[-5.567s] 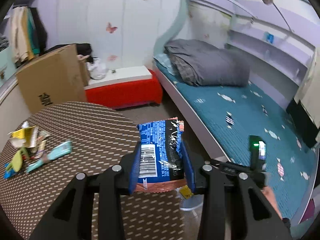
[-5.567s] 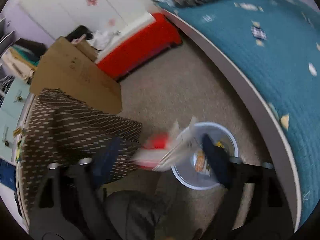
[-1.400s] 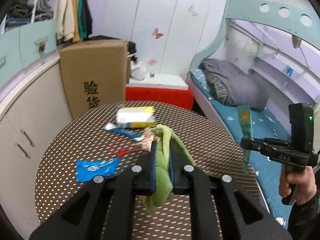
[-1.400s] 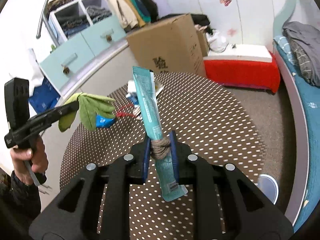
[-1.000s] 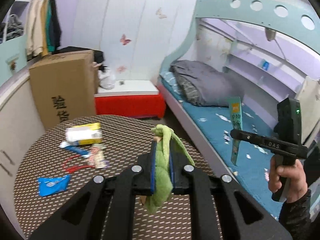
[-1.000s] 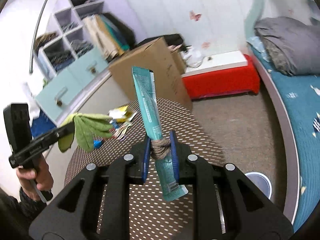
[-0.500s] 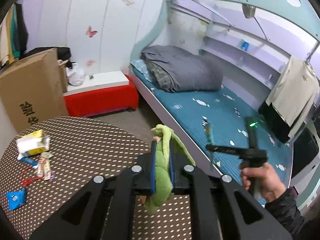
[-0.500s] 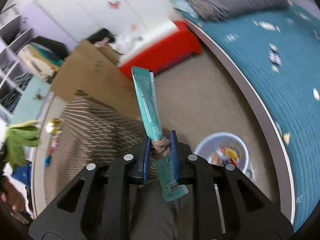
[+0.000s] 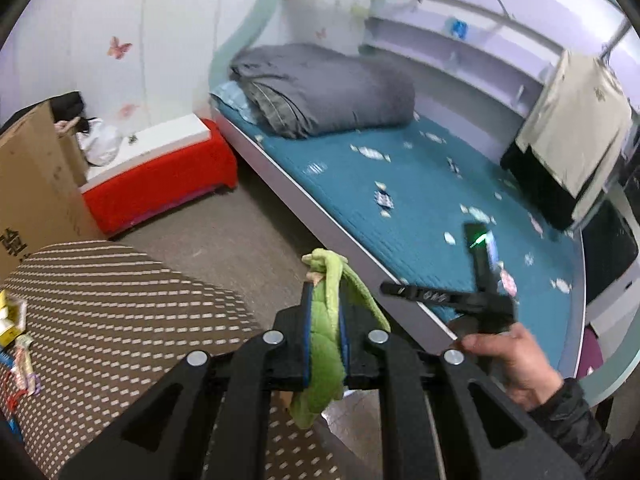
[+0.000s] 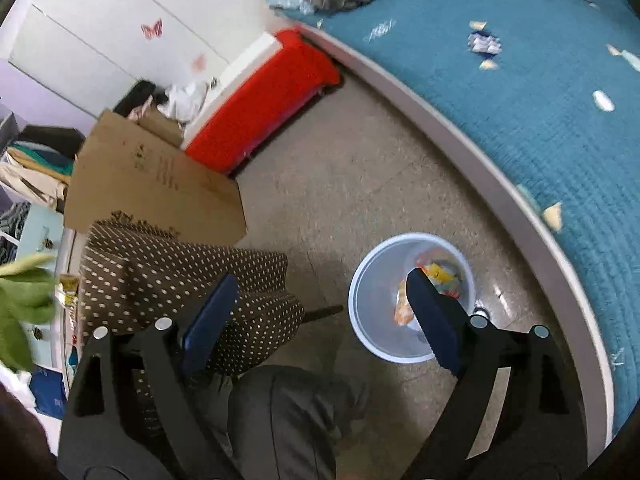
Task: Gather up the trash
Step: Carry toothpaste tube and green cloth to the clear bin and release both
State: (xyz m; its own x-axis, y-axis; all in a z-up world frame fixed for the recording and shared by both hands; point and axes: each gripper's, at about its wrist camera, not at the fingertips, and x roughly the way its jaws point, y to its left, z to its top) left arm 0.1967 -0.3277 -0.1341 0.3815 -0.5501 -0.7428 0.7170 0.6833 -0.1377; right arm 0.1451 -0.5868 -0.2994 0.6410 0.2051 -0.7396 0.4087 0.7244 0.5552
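My left gripper (image 9: 323, 312) is shut on a limp green leaf-like scrap (image 9: 326, 336) and holds it over the near edge of the round brown dotted table (image 9: 120, 304). The green scrap also shows at the left edge of the right wrist view (image 10: 22, 300). My right gripper (image 10: 320, 300) is open and empty, held above the floor beside a pale blue trash bin (image 10: 374, 328) that has several wrappers (image 10: 436, 280) inside. The right gripper also shows in the left wrist view (image 9: 440, 294), held in a hand. A few wrappers (image 9: 16, 344) lie at the table's left edge.
A bed with a teal cover (image 9: 420, 200) and a grey folded quilt (image 9: 328, 88) runs along the right. A red bench (image 9: 160, 184) and a cardboard box (image 9: 32, 184) stand beyond the table. The person's dark trouser leg (image 10: 280, 420) is below the right gripper.
My right gripper has opened and the teal wrapper it held is gone from it. Both grippers have swung right, from the table toward the bin and bed. The left gripper keeps its hold.
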